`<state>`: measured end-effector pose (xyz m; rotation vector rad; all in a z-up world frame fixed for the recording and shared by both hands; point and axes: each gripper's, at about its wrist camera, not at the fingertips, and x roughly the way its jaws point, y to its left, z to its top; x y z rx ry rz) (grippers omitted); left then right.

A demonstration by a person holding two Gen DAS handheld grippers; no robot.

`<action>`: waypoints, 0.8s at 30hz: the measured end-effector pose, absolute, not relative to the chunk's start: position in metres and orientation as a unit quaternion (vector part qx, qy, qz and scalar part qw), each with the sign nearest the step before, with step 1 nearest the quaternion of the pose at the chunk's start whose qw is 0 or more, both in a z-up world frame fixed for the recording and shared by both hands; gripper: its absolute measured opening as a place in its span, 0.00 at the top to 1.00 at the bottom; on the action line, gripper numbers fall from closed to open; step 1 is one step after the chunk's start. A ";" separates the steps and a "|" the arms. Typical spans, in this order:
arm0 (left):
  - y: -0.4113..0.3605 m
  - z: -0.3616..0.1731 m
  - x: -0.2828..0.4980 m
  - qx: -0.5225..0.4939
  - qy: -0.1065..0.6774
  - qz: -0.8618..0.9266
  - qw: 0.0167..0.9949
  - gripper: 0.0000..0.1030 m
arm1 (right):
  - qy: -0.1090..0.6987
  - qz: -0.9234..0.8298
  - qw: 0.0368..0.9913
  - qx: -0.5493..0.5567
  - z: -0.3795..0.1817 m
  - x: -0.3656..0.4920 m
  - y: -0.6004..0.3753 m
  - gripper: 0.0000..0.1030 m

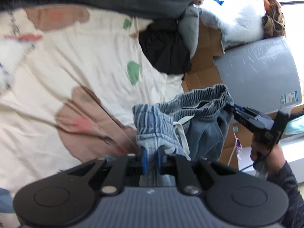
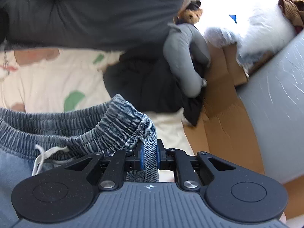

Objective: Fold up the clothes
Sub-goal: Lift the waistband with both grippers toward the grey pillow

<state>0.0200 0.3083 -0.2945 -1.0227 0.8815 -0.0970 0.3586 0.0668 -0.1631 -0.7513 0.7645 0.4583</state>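
Denim shorts (image 1: 171, 117) hang unfolded above the floral bedsheet (image 1: 85, 60), waistband clamped by left gripper (image 1: 151, 156) and right gripper (image 2: 149, 154); folding apparently not begun.

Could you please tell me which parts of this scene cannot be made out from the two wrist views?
- Jeans legs: in both views they hang below the tongs' bodies, out of sight.
- Grey pile: cut off by the top edge in both views; its kind is unclear.
- Black garment: partly under the grey pile, blurred.
- Label on the grey package: too small to read.
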 end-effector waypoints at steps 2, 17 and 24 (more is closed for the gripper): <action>0.319 -0.287 0.016 -0.470 0.402 -0.030 0.786 0.89 | 0.360 0.229 0.835 -0.348 -0.162 0.369 0.080 0.89; 0.387 -0.292 0.032 -0.432 0.384 0.055 0.814 0.89 | 0.397 0.288 0.810 -0.322 -0.217 0.475 0.171 0.89; 0.407 -0.292 0.035 -0.423 0.371 0.064 0.824 0.89 | 0.395 0.283 0.808 -0.332 -0.232 0.494 0.200 0.90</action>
